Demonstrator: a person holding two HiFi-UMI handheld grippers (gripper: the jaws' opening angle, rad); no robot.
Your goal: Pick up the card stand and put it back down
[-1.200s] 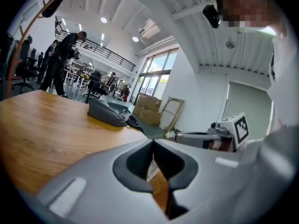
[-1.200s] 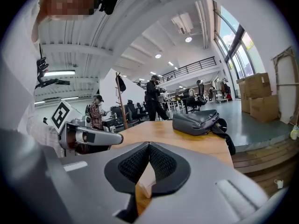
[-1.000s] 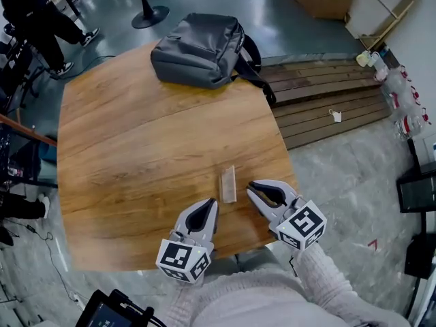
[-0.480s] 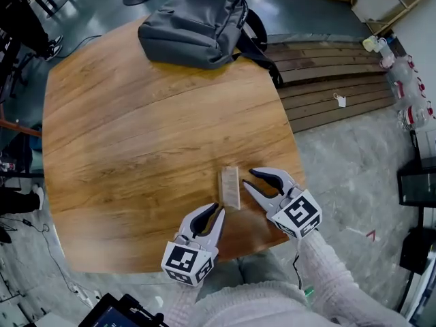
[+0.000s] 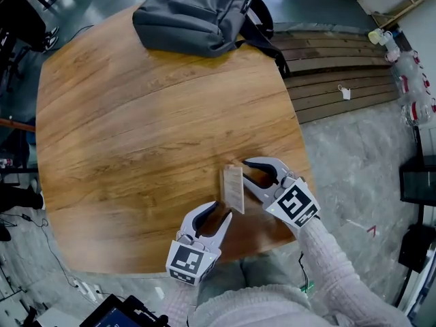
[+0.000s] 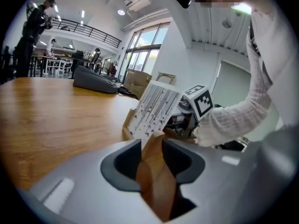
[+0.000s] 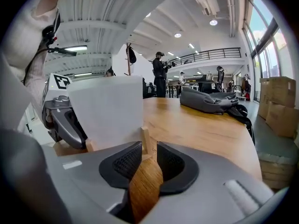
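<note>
The card stand [image 5: 234, 188], a short wooden strip holding a white card, sits on the wooden table [image 5: 136, 135] near its front edge. My left gripper [image 5: 219, 215] is just below the stand's near end and its jaws are opening. In the left gripper view the printed card [image 6: 154, 108] leans just ahead of the jaw gap [image 6: 151, 146], with nothing between the pads. My right gripper [image 5: 248, 174] is at the stand's right side, tips almost touching it, jaws opening. In the right gripper view the card's blank back [image 7: 107, 111] stands just ahead of its empty jaws [image 7: 149, 148].
A grey backpack [image 5: 197, 16] lies at the table's far edge. Wooden planks [image 5: 334, 67] lie on the floor to the right of the table. The table's front edge runs close under both grippers. People stand in the far background [image 7: 160, 73].
Both grippers have closed in on the card stand, the left one moving right toward its near end. Both pairs of jaws stand wider apart than before. The head view has shifted.
</note>
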